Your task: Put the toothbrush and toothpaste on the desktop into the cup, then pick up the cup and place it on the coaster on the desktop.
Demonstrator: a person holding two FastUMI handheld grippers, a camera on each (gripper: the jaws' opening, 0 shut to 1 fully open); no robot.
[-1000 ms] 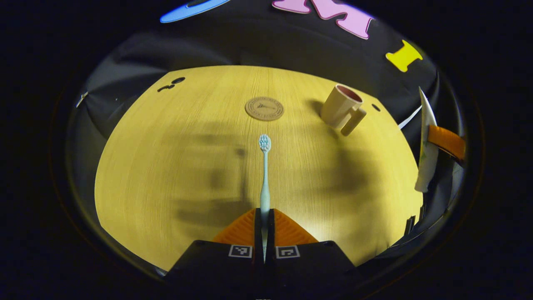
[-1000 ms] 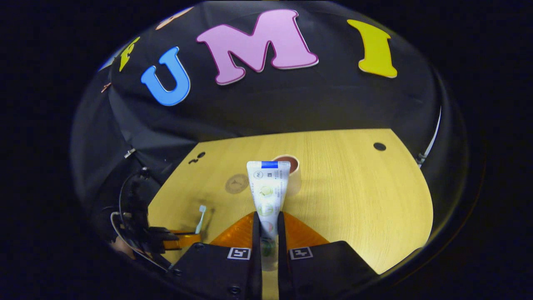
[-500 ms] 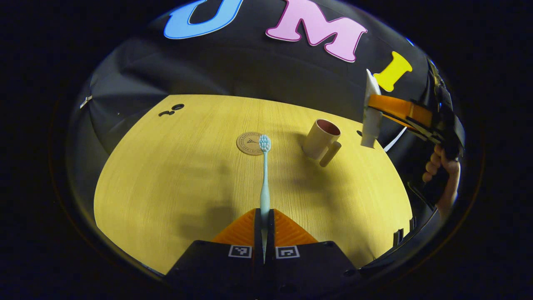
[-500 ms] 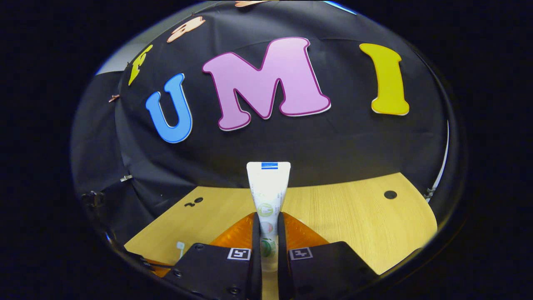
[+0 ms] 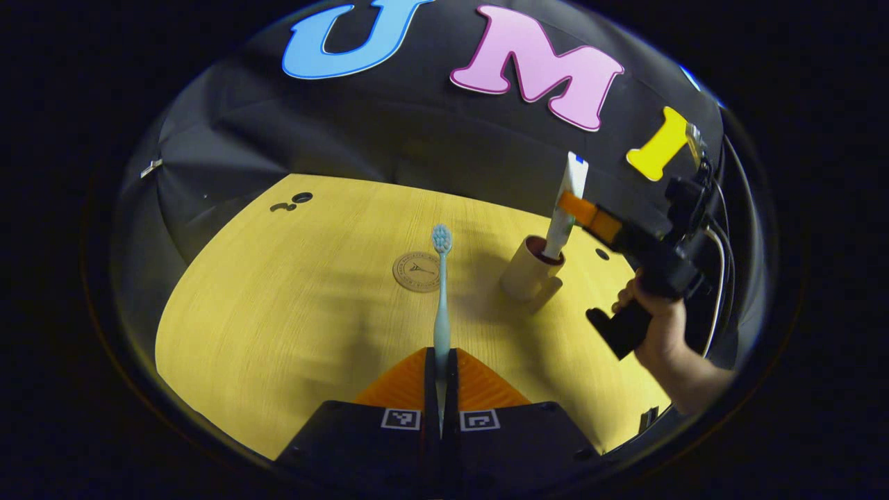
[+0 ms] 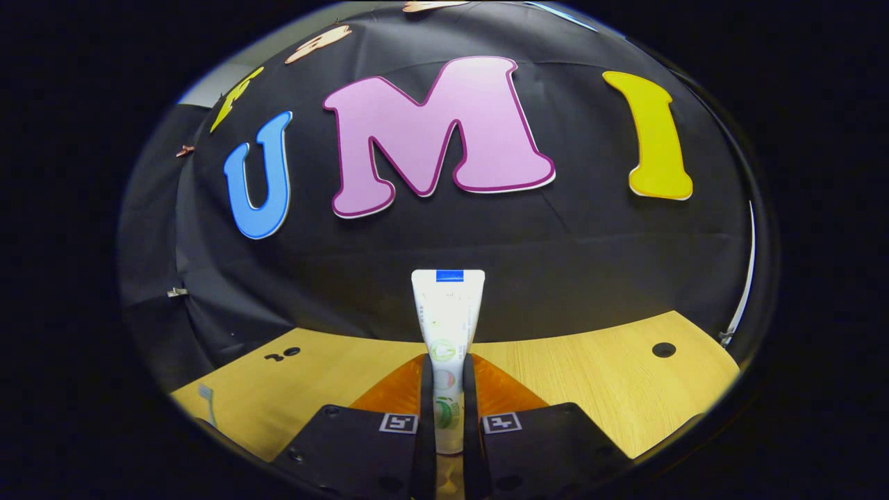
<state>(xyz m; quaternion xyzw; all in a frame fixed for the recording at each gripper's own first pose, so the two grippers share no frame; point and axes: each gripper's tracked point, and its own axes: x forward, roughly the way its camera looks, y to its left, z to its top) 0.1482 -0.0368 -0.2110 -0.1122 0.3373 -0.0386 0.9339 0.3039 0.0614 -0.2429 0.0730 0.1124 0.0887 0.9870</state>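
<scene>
My left gripper point(image 5: 441, 357) is shut on a pale blue toothbrush point(image 5: 441, 292), held above the wooden desktop point(image 5: 292, 298) with its bristled head pointing away. Beyond the head lies the round brown coaster point(image 5: 417, 271). To its right stands the beige cup point(image 5: 526, 274) with a dark red inside. In the left gripper view the right gripper point(image 5: 582, 212) holds the white toothpaste tube point(image 5: 566, 205) upright, with the tube's lower end inside the cup's mouth. In the right gripper view my right gripper point(image 6: 448, 371) is shut on the toothpaste tube point(image 6: 448, 312), which stands up between the orange fingers.
A person's hand point(image 5: 656, 326) holds the right gripper's handle at the right edge of the desktop. Small dark holes mark the desktop at far left point(image 5: 292, 201) and far right point(image 6: 663, 349). The black cloth wall stands close behind the desk.
The right gripper has moved left and down, bringing the toothpaste from beside the cup to upright in its mouth. My left gripper with the toothbrush has tilted up slightly.
</scene>
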